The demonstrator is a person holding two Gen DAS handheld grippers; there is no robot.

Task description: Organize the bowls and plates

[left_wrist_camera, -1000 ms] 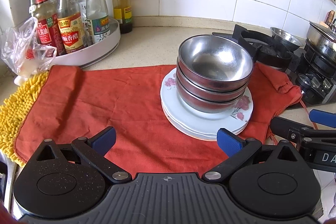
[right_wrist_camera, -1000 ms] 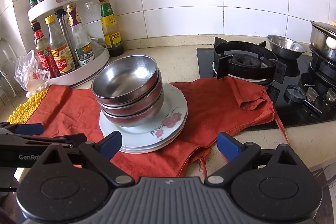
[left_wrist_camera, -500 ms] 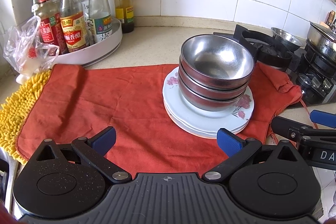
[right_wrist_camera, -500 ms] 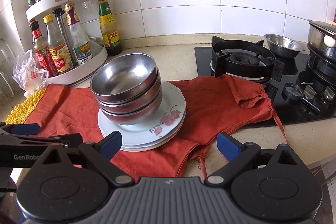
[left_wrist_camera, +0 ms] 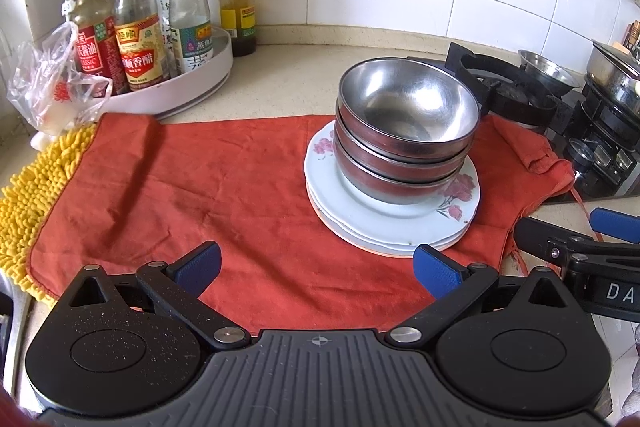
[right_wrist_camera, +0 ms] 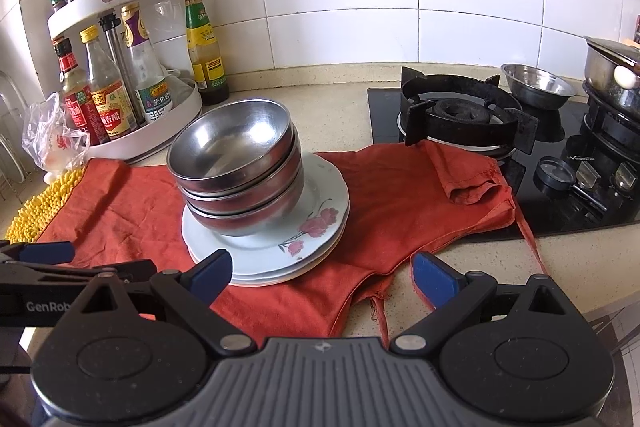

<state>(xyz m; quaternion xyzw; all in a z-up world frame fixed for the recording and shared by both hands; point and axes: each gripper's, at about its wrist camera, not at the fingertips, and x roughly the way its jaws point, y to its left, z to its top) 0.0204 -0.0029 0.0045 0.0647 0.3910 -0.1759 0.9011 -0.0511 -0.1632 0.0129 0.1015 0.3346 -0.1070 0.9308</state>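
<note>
Hovering low over the near edge of a red cloth [left_wrist_camera: 224, 187], jaws spread wide and empty: the left gripper [left_wrist_camera: 316, 267], blue pads clear of everything. Hanging likewise wide open and empty, the right gripper [right_wrist_camera: 322, 273], its left pad just near of the plate rim without visibly touching.

Resting right of centre on the cloth: a stack of white floral-print ceramic plates [left_wrist_camera: 400, 223] carrying three nested stainless-steel bowls [left_wrist_camera: 408, 107], upright. Seen again in the right wrist view, plates [right_wrist_camera: 316, 203] under bowls [right_wrist_camera: 236, 147].

Readable writing: "DA" on the right tool's black body at the right edge of the left view; "GenRob" on the left tool's body at the left edge of the right view; "CLASSIC" and Chinese characters on the sauce bottles in a white round rack [left_wrist_camera: 192, 83] at far left.

Compared with a second ago, sitting slightly farther forward and lower, both tools; bowls and plates unmoved on the cloth.
</note>
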